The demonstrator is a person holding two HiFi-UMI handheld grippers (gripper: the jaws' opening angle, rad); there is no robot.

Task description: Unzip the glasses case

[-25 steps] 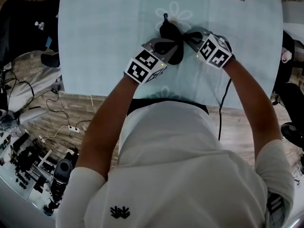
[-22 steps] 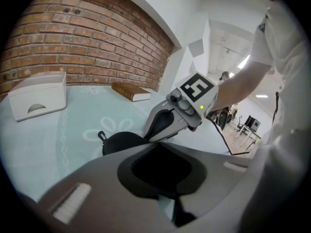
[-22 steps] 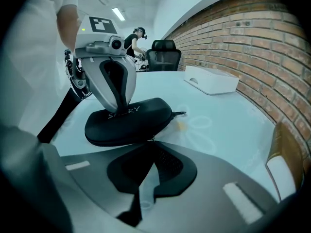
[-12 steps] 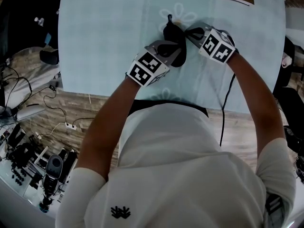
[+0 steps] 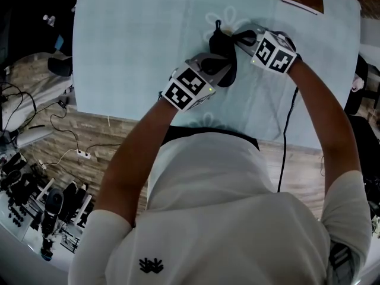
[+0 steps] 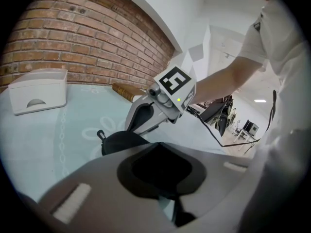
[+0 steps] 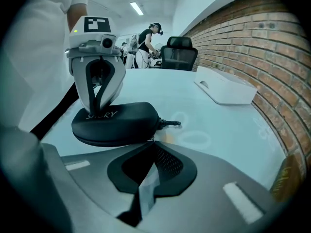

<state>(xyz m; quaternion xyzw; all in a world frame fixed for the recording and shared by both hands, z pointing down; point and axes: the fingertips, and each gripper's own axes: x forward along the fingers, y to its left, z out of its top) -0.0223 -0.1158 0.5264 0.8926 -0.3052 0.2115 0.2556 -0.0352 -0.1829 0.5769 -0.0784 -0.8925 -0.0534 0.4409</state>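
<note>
Here the left claw [image 6: 158, 144] is clenched, its tips pressed on top of the black glasses case [image 7: 116, 123]. The right claw [image 7: 154, 141] is clenched too, at the case's seam; what it pinches, if anything, is hidden. Pale lettering [image 7: 103, 114] on the case, partly covered, seems to read SHERY. The case lies mid-counter [image 5: 130, 52], between the left and right edges, as it did a second ago.
</note>
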